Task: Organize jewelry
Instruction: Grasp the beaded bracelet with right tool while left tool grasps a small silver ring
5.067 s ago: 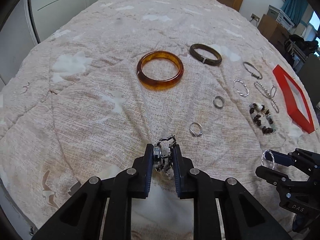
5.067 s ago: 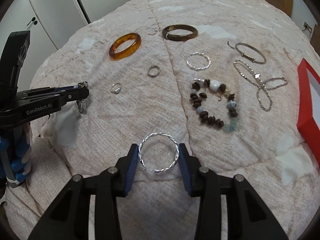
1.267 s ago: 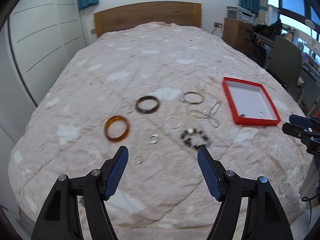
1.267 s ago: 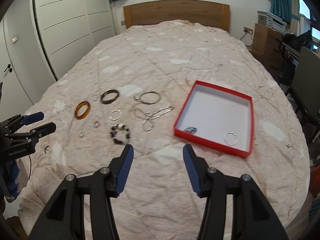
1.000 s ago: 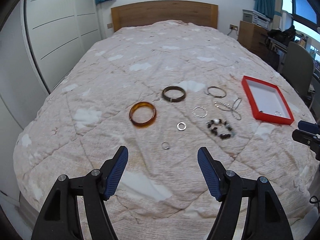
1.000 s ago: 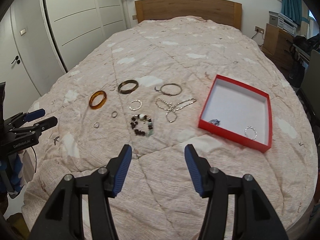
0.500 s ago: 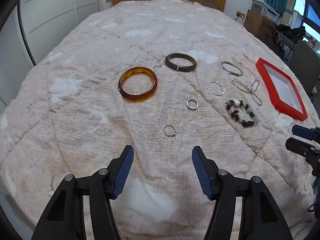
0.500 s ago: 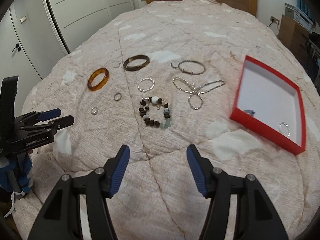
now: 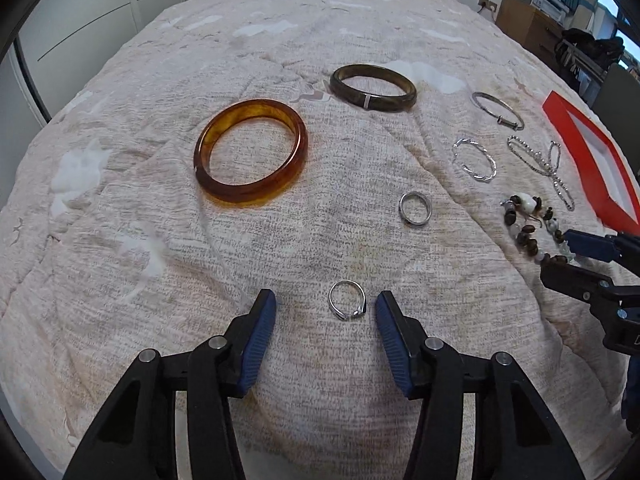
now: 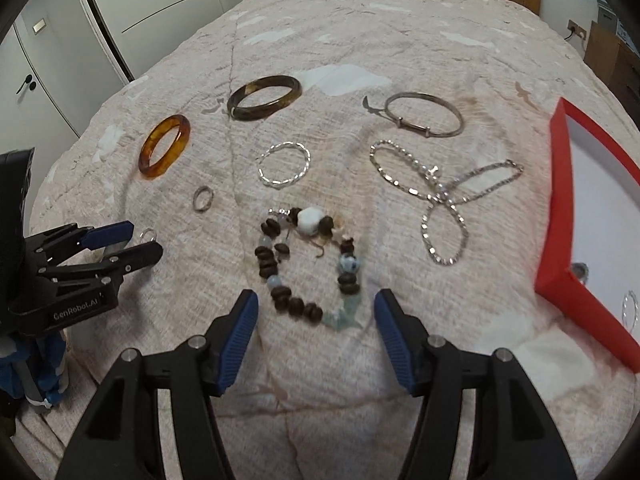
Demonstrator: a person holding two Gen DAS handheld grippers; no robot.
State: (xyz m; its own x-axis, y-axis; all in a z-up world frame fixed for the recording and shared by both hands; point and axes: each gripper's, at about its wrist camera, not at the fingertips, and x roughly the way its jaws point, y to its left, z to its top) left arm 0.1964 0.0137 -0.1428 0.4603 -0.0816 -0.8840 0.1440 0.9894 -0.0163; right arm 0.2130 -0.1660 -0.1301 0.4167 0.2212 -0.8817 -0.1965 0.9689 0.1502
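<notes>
The left gripper (image 9: pixel 326 310) is held wide open with nothing in it, and the small thin silver ring (image 9: pixel 347 301) lies flat on the beige quilted bedspread (image 9: pixel 120 240) between its blue ribbed pads (image 9: pixel 260 338), touching neither. The pick is likely best made by lowering the pads until they press slightly into the soft cover, then closing slowly across the band, since so thin a ring can easily slip under a pad or tip. The right gripper (image 10: pixel 316 312) is likewise spread wide and empty, and the brown and pale beaded bracelet (image 10: pixel 308 264) is framed between its pads; a single strand should be pinched so the loop hangs free. The red shallow box with white lining (image 10: pixel 592 208), well off to the right, already holds two small silver pieces.
</notes>
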